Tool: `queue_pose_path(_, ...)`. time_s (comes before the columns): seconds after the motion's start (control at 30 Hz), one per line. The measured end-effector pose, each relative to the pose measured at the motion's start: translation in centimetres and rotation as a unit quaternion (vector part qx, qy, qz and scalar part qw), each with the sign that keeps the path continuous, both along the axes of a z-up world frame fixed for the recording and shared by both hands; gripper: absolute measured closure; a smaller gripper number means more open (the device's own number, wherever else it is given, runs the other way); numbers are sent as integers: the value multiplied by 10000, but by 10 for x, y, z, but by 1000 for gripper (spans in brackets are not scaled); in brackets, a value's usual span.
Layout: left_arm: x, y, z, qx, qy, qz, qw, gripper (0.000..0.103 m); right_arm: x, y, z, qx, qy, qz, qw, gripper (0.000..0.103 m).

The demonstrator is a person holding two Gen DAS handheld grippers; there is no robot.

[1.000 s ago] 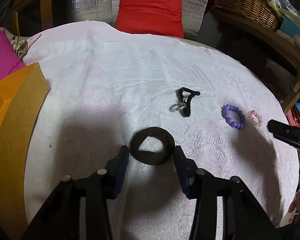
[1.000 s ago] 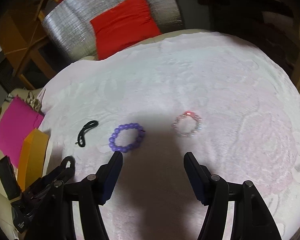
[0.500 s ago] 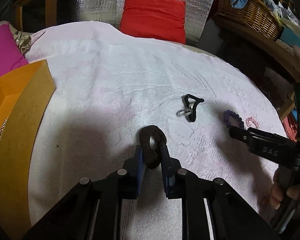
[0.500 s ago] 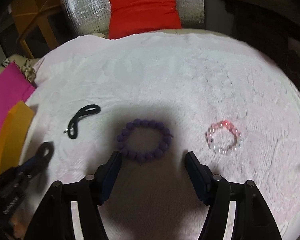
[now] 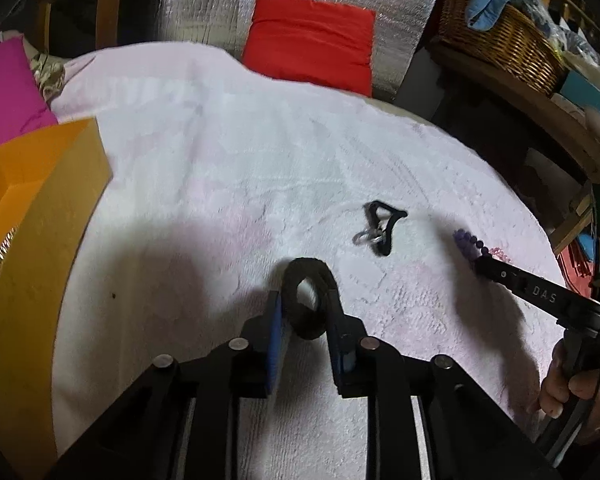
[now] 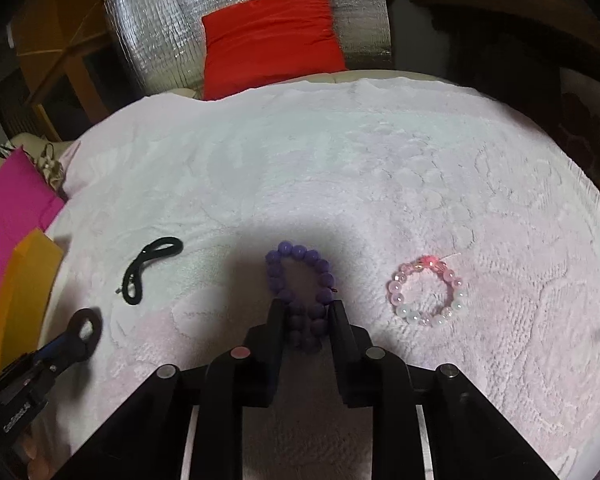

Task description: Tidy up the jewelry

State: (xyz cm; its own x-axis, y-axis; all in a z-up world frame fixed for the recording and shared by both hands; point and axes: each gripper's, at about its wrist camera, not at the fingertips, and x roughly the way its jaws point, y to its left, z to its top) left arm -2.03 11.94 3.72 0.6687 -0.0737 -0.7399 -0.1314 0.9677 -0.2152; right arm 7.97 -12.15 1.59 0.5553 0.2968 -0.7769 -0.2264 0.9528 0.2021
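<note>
My left gripper (image 5: 306, 316) is shut on a black fabric band (image 5: 305, 280), squeezed into a narrow loop and held just above the white towel (image 5: 220, 168). It also shows in the right wrist view (image 6: 86, 326). My right gripper (image 6: 305, 320) is shut on the purple bead bracelet (image 6: 300, 272), pinching it into an oval on the towel. A pink bead bracelet (image 6: 428, 294) lies to its right. A black cord with a metal ring (image 5: 378, 226) lies on the towel between both grippers; it also shows in the right wrist view (image 6: 148, 268).
An orange box (image 5: 32, 240) stands open at the left edge, something shiny inside. A magenta cushion (image 5: 8, 92) lies behind it. A red cushion (image 5: 312, 40) and silver foil sheet are at the back. A wicker basket (image 5: 500, 40) sits on a shelf at the right.
My right gripper moved forward and closed on the purple bracelet, squeezing it narrow. My left gripper, closed on the black band half a second ago, has lifted it slightly.
</note>
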Motion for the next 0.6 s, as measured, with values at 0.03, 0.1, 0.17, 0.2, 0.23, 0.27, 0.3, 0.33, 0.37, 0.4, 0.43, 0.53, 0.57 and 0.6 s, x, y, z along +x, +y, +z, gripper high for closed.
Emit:
queue_pose_path(0.03,-1,-1,1,4,-37,-21,10000,85,-2,-3,2,92,5,29,10000,80)
queue_pose_path(0.1,-2,-4,3,6,-82,-89,9999,88,-5,-6,6,230,-2,78,9997,85)
queue_pose_path(0.17,-2,-8,4,55,-106,-173,9998,90,-11,-13,9,349,5,153,9993,85)
queue_pose_path(0.2,-2,-10,4,72,-123,-211,9997,91,-14,-16,12,397,-6,193,9990,85)
queue_pose_path(0.23,-1,-12,5,90,-129,-226,9996,91,-17,-18,14,411,-8,231,9989,85)
queue_pose_path(0.27,-1,-13,5,97,-135,-241,9996,91,-20,-21,15,416,-16,259,9988,85)
queue_pose_path(0.3,-1,-14,5,73,-142,-258,9995,91,-22,-24,16,421,-26,272,9987,85)
queue_pose_path(0.33,-1,-15,5,47,-150,-274,9995,91,-25,-29,18,443,-30,286,9986,85)
queue_pose_path(0.37,-1,-14,6,29,-158,-301,9994,91,-26,-31,19,464,-30,291,9985,85)
queue_pose_path(0.4,-1,-15,6,28,-167,-337,9993,91,-28,-36,22,520,-41,283,9982,85)
queue_pose_path(0.43,-1,-17,7,51,-175,-379,9991,92,-28,-41,23,560,-52,260,9981,85)
queue_pose_path(0.53,0,-22,7,70,-173,-468,9987,92,-26,-60,27,614,-45,54,9981,85)
queue_pose_path(0.57,-1,-23,7,65,-171,-482,9987,92,-25,-64,28,631,-51,-37,9980,85)
queue_pose_path(0.6,-2,-24,6,56,-169,-500,9986,92,-23,-74,29,655,-61,-232,9976,84)
